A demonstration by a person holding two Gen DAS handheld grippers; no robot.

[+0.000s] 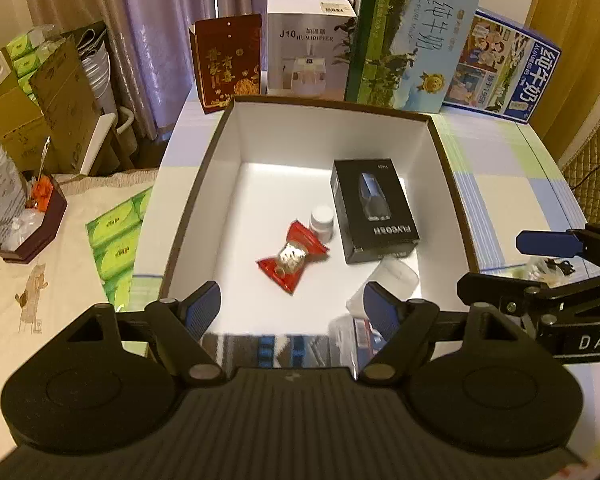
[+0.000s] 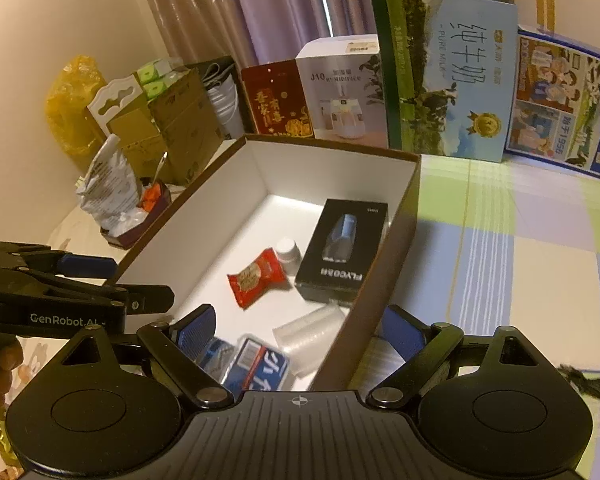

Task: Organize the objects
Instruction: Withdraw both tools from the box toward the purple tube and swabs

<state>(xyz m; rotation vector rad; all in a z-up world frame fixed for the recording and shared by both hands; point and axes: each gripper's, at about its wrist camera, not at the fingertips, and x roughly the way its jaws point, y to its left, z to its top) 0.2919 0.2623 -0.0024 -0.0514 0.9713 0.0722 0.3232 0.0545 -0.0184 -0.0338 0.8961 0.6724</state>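
Currently both grippers idle, jaws spread, nothing held. Left gripper [image 1: 292, 306] hovers over near edge of brown white-lined cardboard box [image 1: 260, 136]. Right gripper [image 2: 300, 330] straddles its 3 o'clock wall. Inside: black rectangular shaver carton [image 1: 374, 210] at 2 o'clock, red snack packet [image 1: 292, 256] centre, small white bottle [image 1: 322, 222] between them, clear plastic cup [image 1: 392, 280] at 5 o'clock. Likely collection bin on checked desk [image 1: 500, 184].
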